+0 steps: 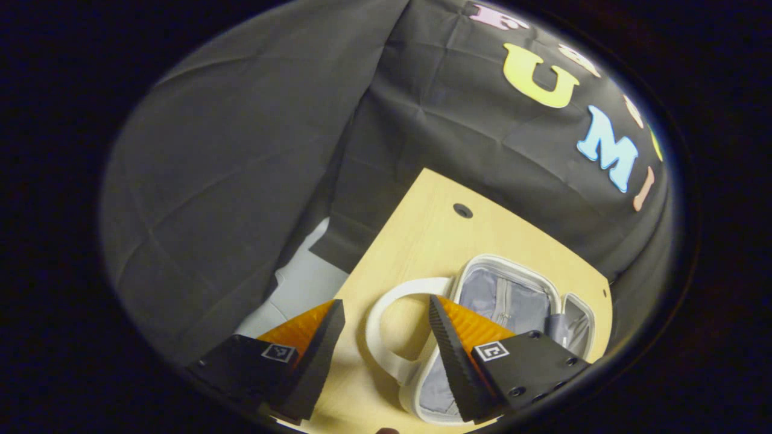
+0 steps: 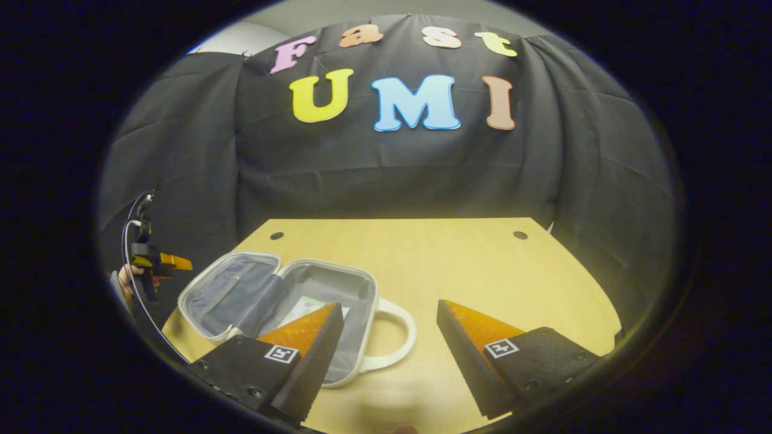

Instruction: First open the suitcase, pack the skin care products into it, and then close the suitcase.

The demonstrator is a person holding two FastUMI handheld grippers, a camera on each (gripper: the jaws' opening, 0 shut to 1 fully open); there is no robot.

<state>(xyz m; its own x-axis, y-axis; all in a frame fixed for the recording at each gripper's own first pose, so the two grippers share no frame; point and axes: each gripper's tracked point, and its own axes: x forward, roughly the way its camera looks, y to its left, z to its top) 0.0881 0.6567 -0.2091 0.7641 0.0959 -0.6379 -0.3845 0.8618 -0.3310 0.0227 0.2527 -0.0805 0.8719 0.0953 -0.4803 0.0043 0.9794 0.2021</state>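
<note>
A small white suitcase (image 2: pixel 362 289) lies open on the wooden table (image 2: pixel 458 265), its grey lining showing in both halves. A flat white and green packet (image 2: pixel 304 306) rests inside the half nearer the handle (image 2: pixel 403 337). My right gripper (image 2: pixel 389 340) stands open above the table, just right of the case, with the handle between its fingers' line of sight. In the left gripper view, my left gripper (image 1: pixel 386 337) is open above the suitcase's (image 1: pixel 512 295) handle (image 1: pixel 380 337), holding nothing. A hand (image 2: pixel 123 280) carries the left gripper (image 2: pixel 175 262) beyond the case's far left side.
The table has two round cable holes (image 2: pixel 277 235) (image 2: pixel 520 235) near its back edge. Black cloth wall closes the back and sides. A pale floor strip (image 1: pixel 301 289) shows past the table's edge in the left gripper view. Bare tabletop lies right of the case.
</note>
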